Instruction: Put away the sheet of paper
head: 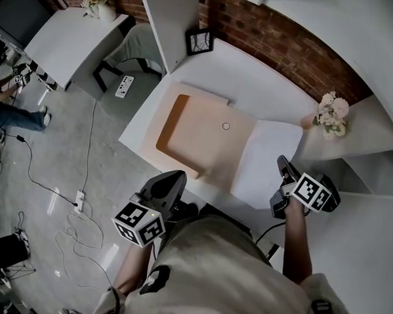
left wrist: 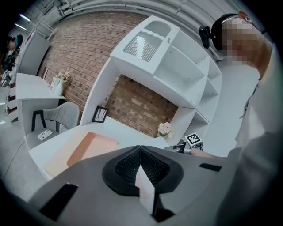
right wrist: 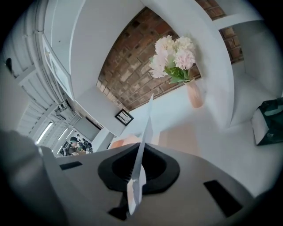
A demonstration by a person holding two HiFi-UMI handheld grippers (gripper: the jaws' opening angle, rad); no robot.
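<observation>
A white sheet of paper lies on the white desk, just right of an open peach folder. My right gripper is shut on the sheet's right edge. In the right gripper view the sheet runs edge-on between the jaws of that gripper. My left gripper is at the folder's near edge. In the left gripper view this gripper is shut on a thin pale flap, which looks like the folder's edge.
A vase of pale flowers stands at the desk's right end against the brick wall. A small picture frame leans at the back. White shelves rise on the right, and a grey chair stands to the left. A dark green object lies on a shelf.
</observation>
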